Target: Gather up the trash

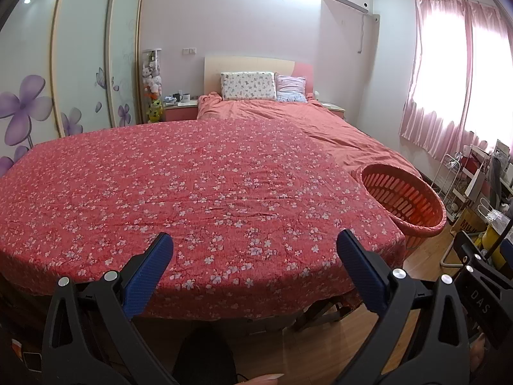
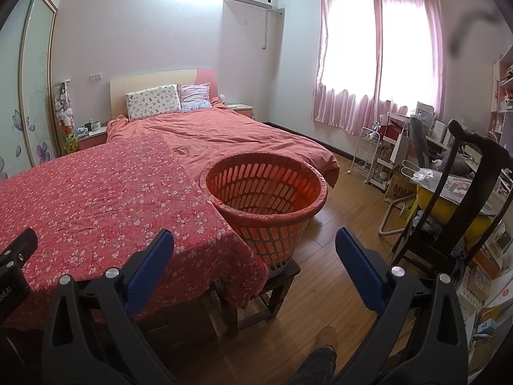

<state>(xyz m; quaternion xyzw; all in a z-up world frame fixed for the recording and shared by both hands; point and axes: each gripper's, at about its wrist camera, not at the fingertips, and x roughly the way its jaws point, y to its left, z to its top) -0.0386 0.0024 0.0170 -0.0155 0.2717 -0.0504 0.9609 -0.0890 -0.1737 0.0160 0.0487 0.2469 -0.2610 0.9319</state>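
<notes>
The left tongs hang spread wide with nothing between the blue pads, held above the near edge of a tabletop covered by a red cloth with small white flowers. The right tongs are spread wide too and hold nothing; they point past the cloth's right corner toward an orange slatted basket. The basket stands upright on a small dark wooden stool, its rim touching or just beside the cloth's right edge, and a fold of the cloth hangs down over part of the stool. A thin liner seems to be folded over the basket's rim; what lies at its bottom cannot be made out. No piece of trash can be picked out on the cloth in either view. Beyond the covered tabletop lies a bed with a plain salmon cover, with a patterned pillow and a pink pillow against the headboard. Pink curtains hang over a bright window at right, and a dark wooden chair stands near a cluttered desk. In the left view, the right tongs' black body shows at the lower right edge, and the wardrobe doors with purple flowers fill the left
</notes>
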